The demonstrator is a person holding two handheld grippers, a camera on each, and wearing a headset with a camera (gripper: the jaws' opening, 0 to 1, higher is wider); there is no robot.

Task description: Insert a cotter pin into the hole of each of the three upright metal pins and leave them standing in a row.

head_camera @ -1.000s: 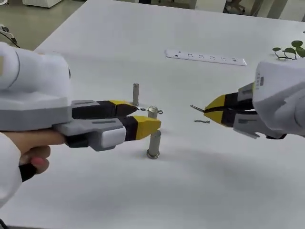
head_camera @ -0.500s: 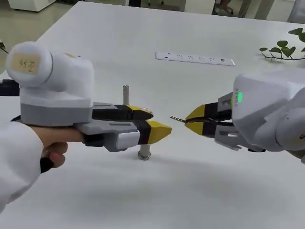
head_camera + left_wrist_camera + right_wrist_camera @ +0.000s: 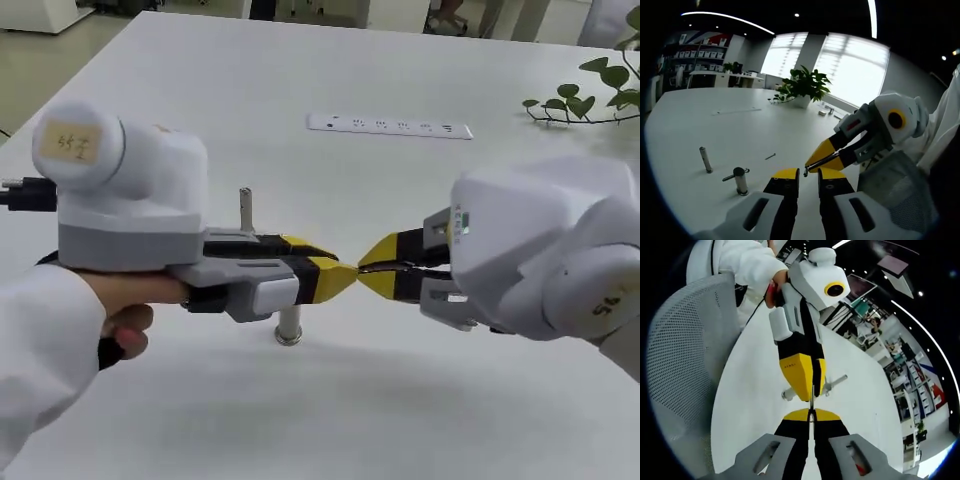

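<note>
Above a white table [image 3: 420,400], the left gripper [image 3: 338,279] and the right gripper [image 3: 372,270] meet tip to tip, both raised clear of the surface.

The right gripper's jaws are pressed together on a cotter pin [image 3: 811,396]. The thin wire juts straight ahead of its tips. In the left gripper view, the wire's free end reaches the mouth of the left gripper's jaws. Those jaws stand a little apart with a narrow gap between them and clamp nothing that can be seen. The pose reads as a hand-over or re-grip, probably to square the wire in a firmer hold before it is aimed at a hole. Doing this in mid-air would also keep both tools from knocking the standing hardware.

The nearest metal pin [image 3: 289,326] stands upright just below and behind the left gripper's tips. It seems the likeliest target for the held wire, though its hole cannot be made out.

In the left gripper view, a second metal pin [image 3: 741,180] stands ahead of those tips and off to their left. A fitted cotter pin [image 3: 730,177] is already through its head. A third metal pin [image 3: 704,159] stands bare further out on the same side.

A spare cotter pin [image 3: 770,156] lies flat on the table ahead of the left gripper's tips, apart from the uprights. It is presumably waiting for that last pin.
</note>
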